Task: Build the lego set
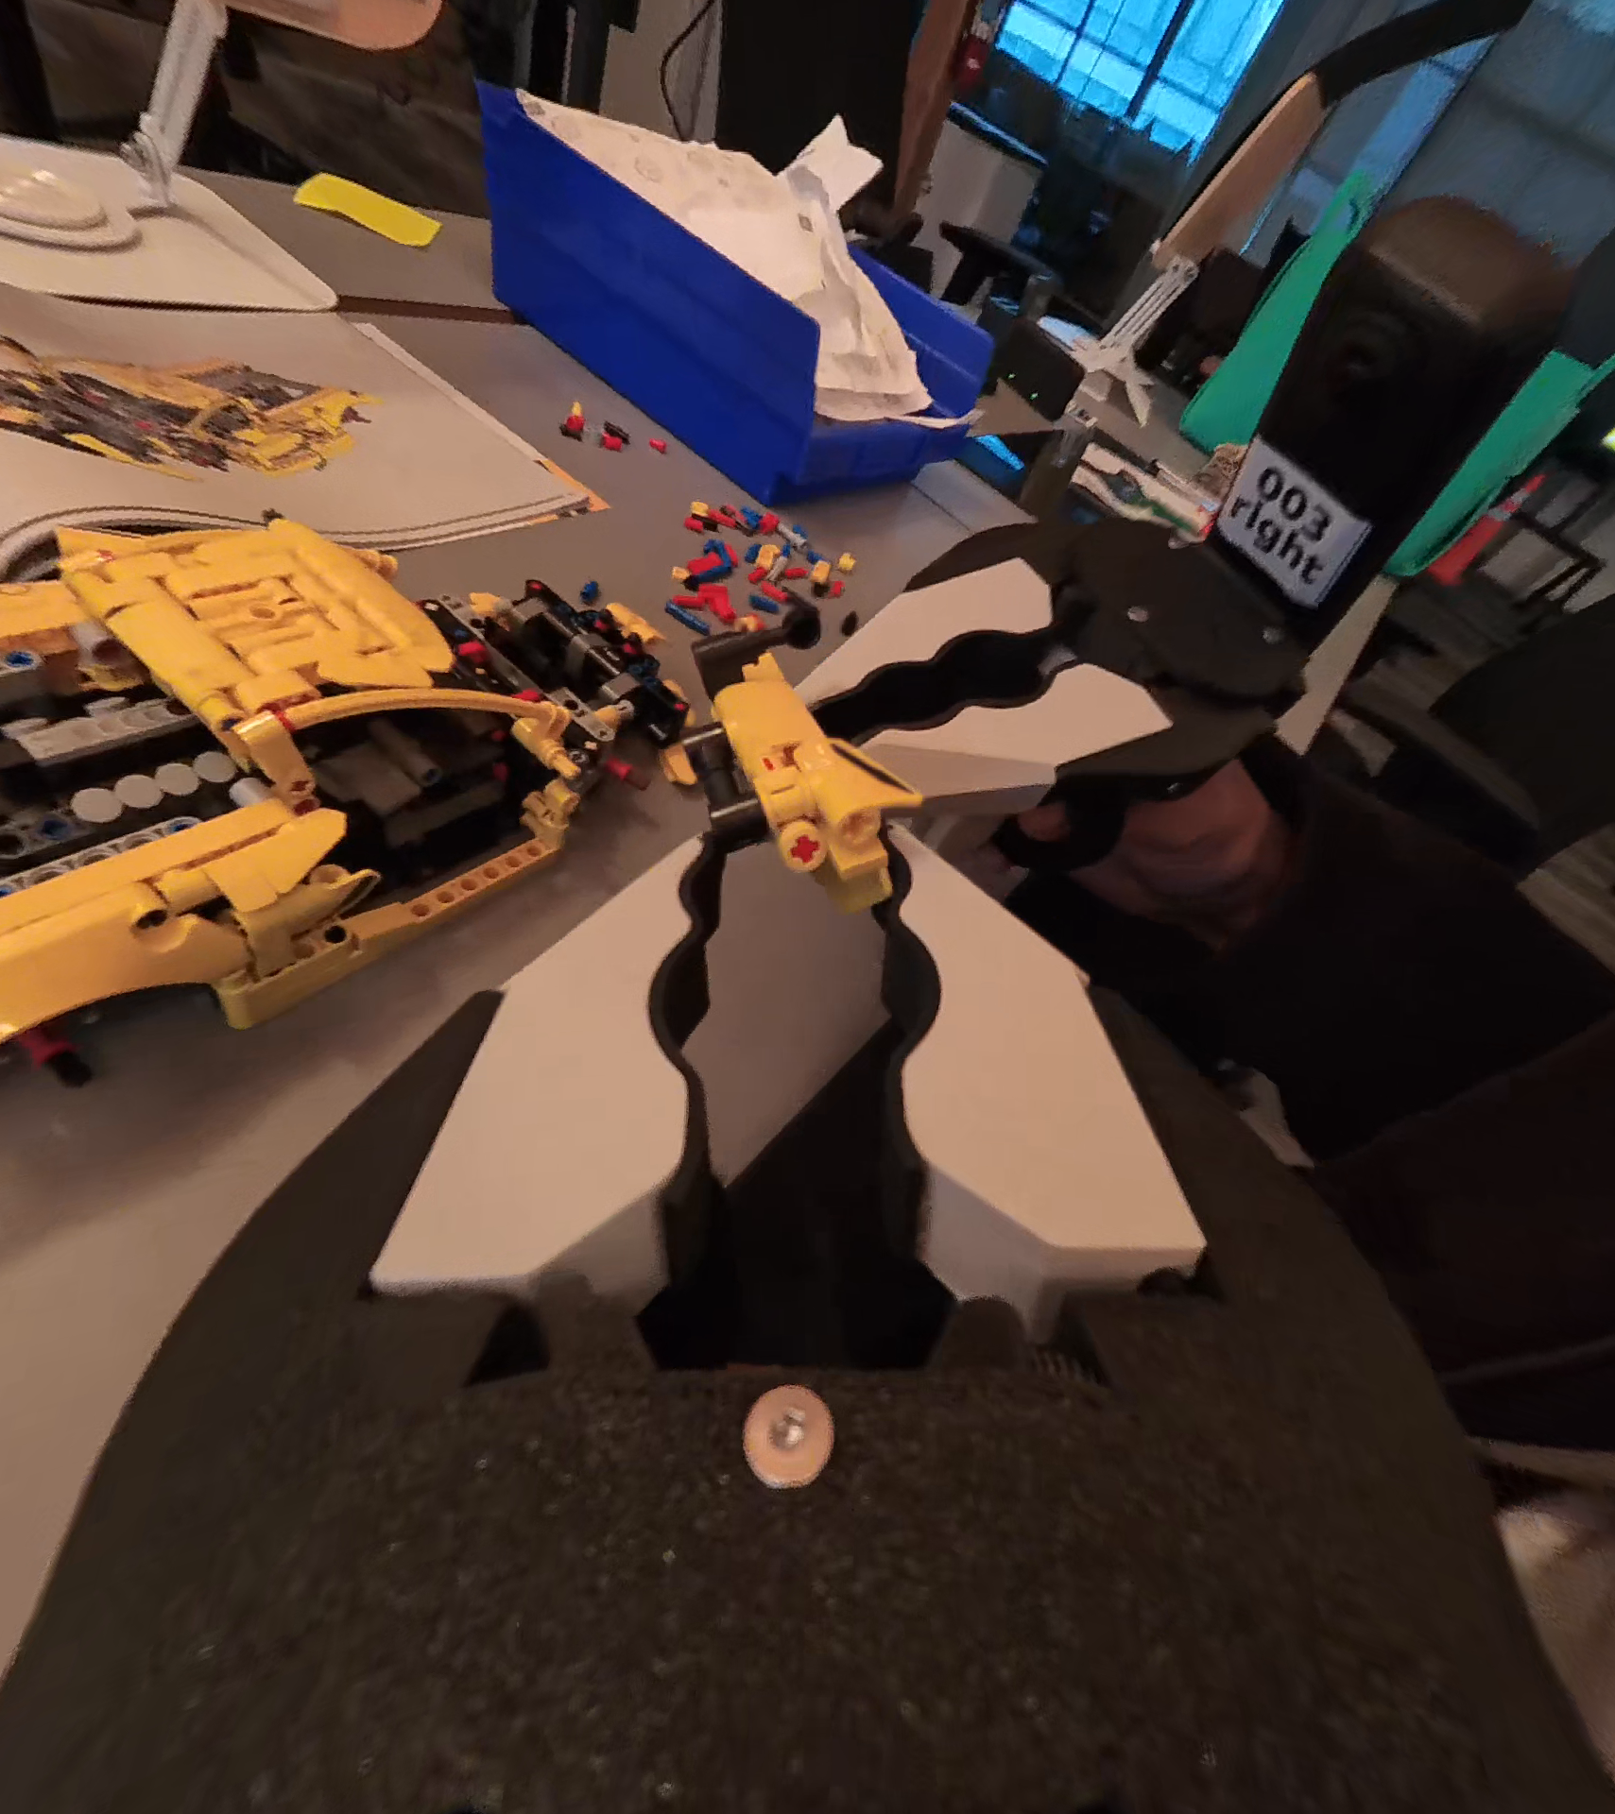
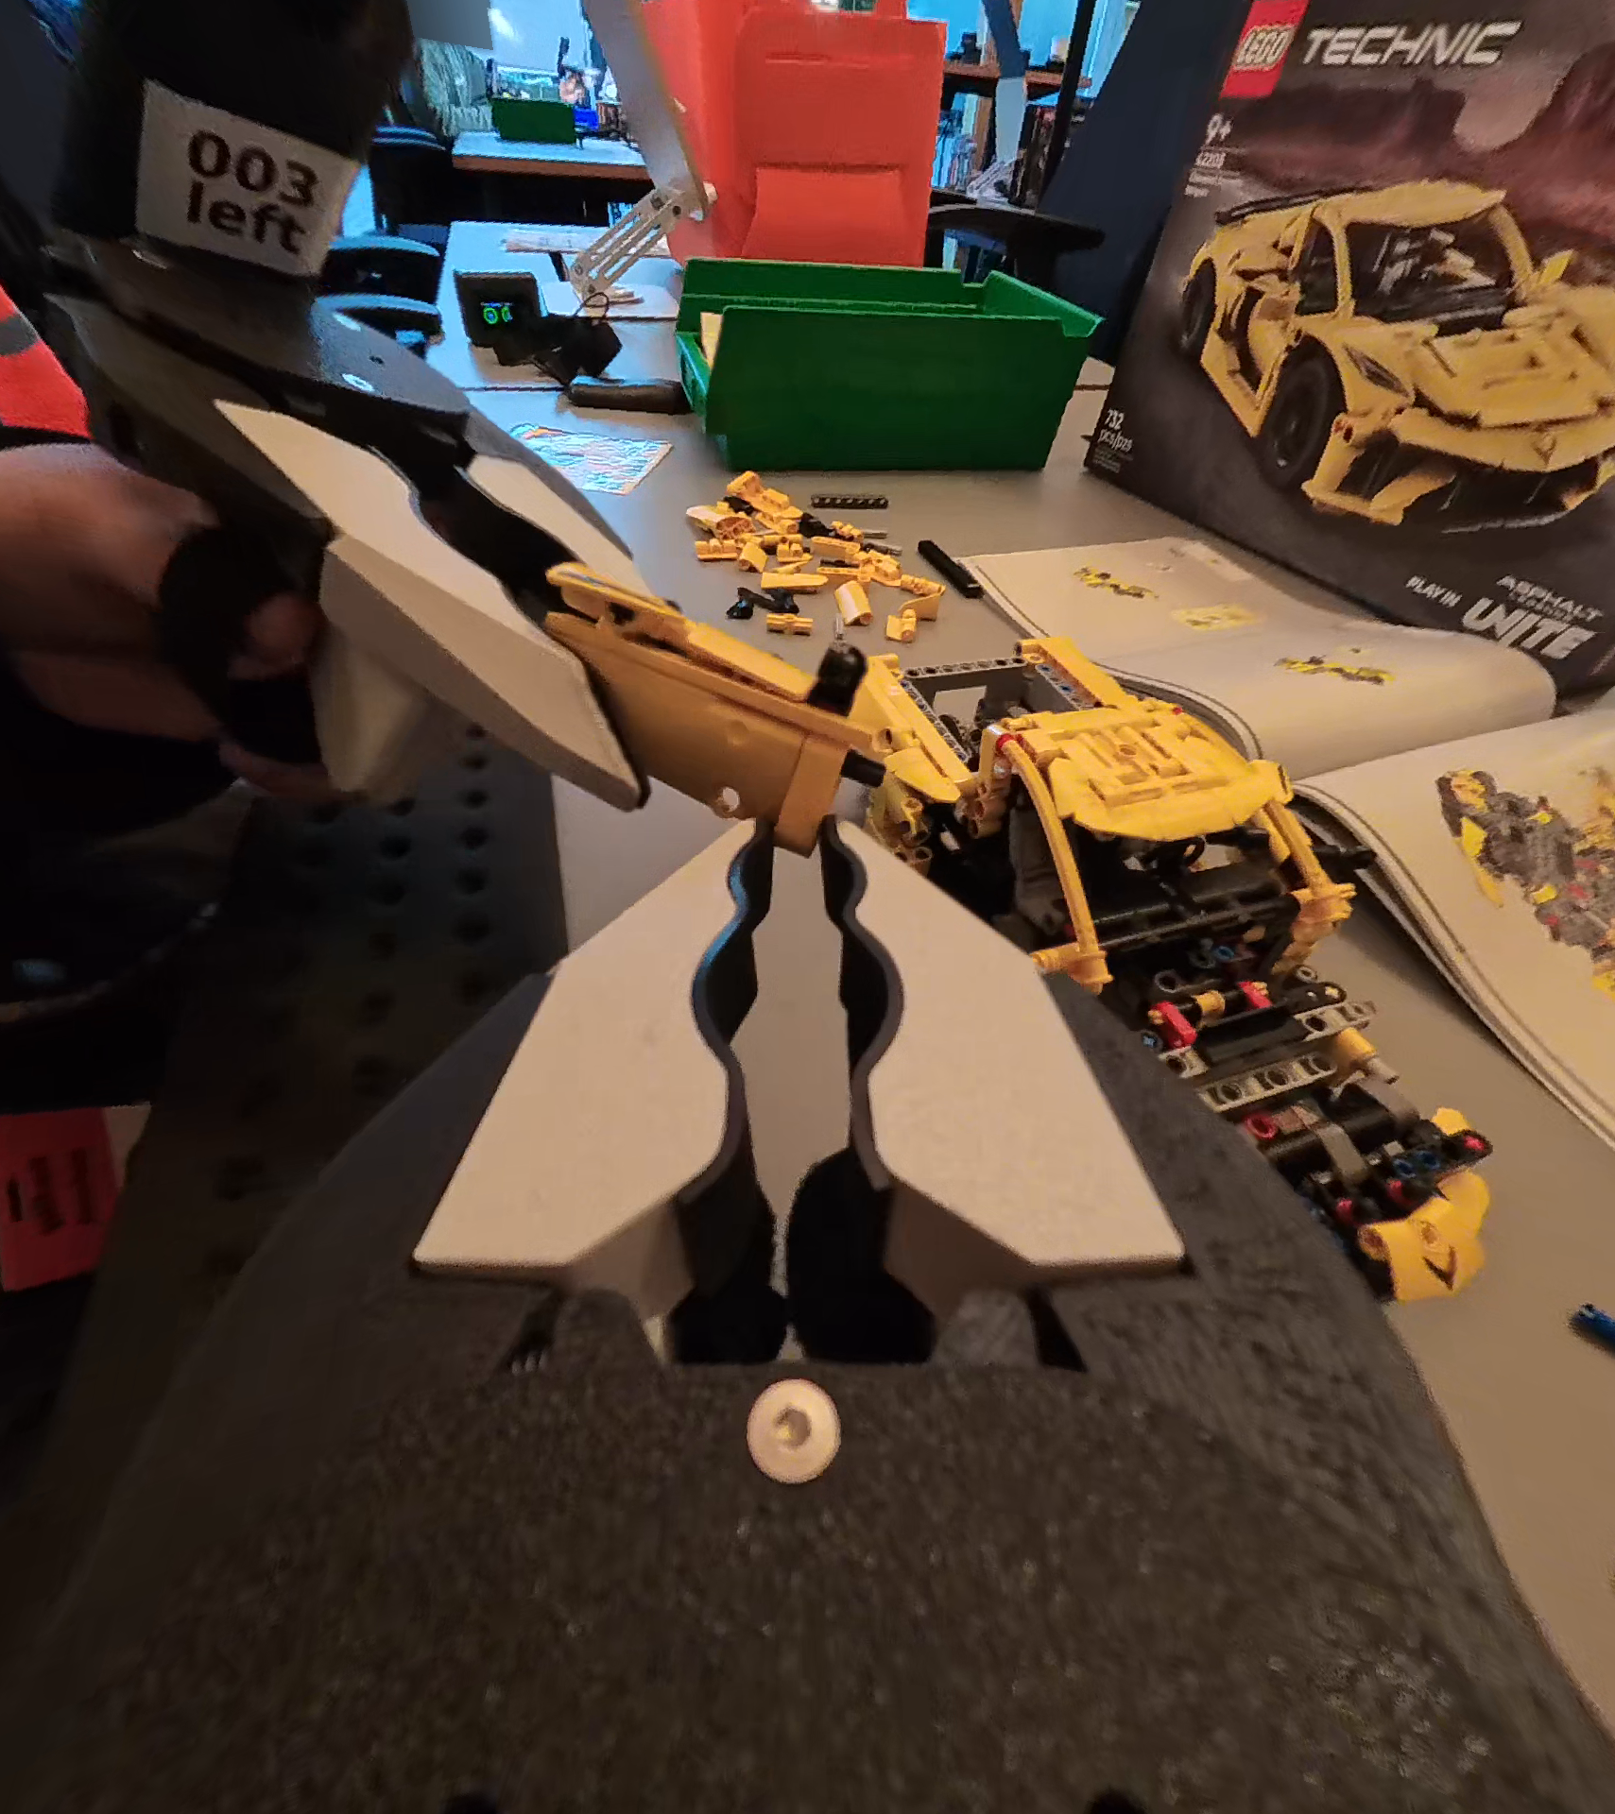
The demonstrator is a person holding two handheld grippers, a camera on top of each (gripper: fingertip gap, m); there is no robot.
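Holding crumpled papers, a blue bin (image 1: pixel 685 324) stood behind loose pieces (image 1: pixel 754 569); both grippers, left (image 1: pixel 788 864) and right (image 2: pixel 798 834), pinched one yellow subassembly (image 1: pixel 803 775) beside the car (image 2: pixel 1157 834).

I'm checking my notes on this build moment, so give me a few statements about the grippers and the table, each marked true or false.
1. Both the left gripper and the right gripper grip the same yellow subassembly. True.
2. The subassembly rests on the table. False: it is held in the air.
3. The partly built car lies on the table. True.
4. The blue bin holds loose bricks only. False: crumpled paper shows in it.
5. The manual is closed. False: it lies open.
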